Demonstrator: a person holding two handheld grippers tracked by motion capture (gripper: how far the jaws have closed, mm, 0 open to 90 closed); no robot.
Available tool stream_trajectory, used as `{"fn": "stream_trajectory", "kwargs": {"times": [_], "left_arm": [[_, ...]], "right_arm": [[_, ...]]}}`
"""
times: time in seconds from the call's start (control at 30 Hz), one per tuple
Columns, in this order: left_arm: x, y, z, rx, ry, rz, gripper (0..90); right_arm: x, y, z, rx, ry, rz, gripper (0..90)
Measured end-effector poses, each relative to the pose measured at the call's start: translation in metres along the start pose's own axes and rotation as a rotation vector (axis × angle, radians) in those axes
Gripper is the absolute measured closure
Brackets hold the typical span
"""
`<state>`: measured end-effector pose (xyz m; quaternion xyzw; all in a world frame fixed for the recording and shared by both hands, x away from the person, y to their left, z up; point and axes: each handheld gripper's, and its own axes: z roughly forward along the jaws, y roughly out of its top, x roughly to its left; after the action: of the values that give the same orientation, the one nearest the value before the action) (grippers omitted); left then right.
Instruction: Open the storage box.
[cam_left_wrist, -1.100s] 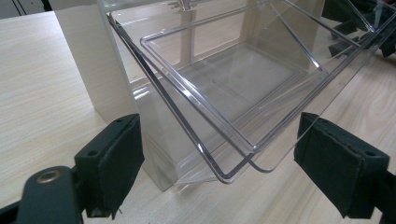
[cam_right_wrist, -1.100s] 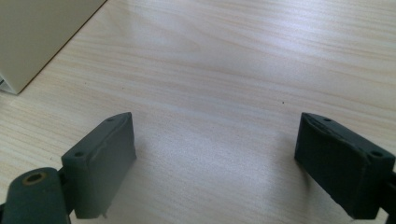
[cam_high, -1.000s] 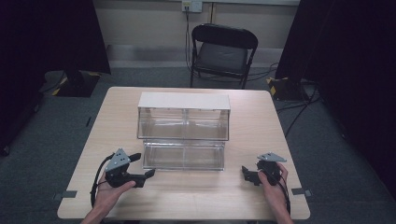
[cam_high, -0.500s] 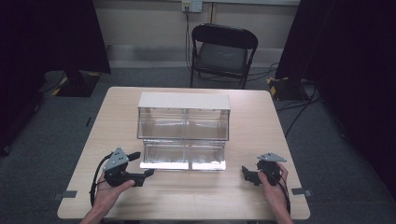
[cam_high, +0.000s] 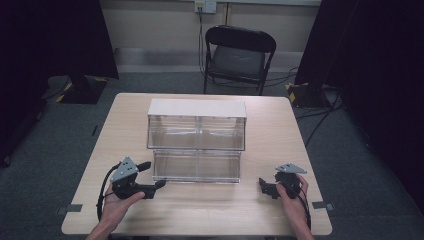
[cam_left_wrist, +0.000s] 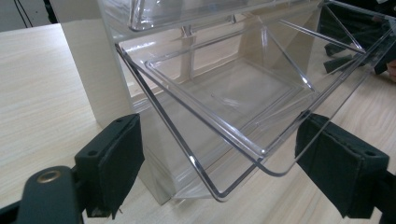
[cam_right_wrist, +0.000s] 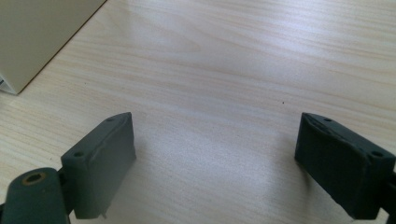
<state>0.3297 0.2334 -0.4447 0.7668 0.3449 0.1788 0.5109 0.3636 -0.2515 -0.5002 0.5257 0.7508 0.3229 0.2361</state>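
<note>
A clear two-tier bin organizer with a white top (cam_high: 197, 107) stands mid-table. Its upper bin (cam_high: 197, 132) is closed; the lower bin (cam_high: 197, 167) is tipped outward toward me. My left gripper (cam_high: 155, 175) sits at that bin's front left corner, open. In the left gripper view the lower bin's clear rim (cam_left_wrist: 233, 154) juts between the wide-apart jaws of the left gripper (cam_left_wrist: 219, 172), touching neither pad. My right gripper (cam_high: 264, 187) rests open near the front right. In the right gripper view, the right gripper (cam_right_wrist: 215, 163) has only bare wood between its jaws.
The wooden table (cam_high: 280, 125) has free room on both sides of the organizer. The organizer's beige side wall (cam_right_wrist: 37, 32) is at the upper left of the right gripper view. A black folding chair (cam_high: 240, 50) stands beyond the far edge.
Both grippers stay almost where they were. The light on the lower bin's front edge shifts slightly; no other movement is visible.
</note>
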Motion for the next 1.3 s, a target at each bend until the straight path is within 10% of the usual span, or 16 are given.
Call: {"fn": "stream_trajectory", "kwargs": {"times": [1.3], "left_arm": [[0.000,0.017,-0.006,-0.027,0.003,0.021,15.5]], "right_arm": [[0.000,0.000,0.000,0.001,-0.001,0.003,10.9]]}}
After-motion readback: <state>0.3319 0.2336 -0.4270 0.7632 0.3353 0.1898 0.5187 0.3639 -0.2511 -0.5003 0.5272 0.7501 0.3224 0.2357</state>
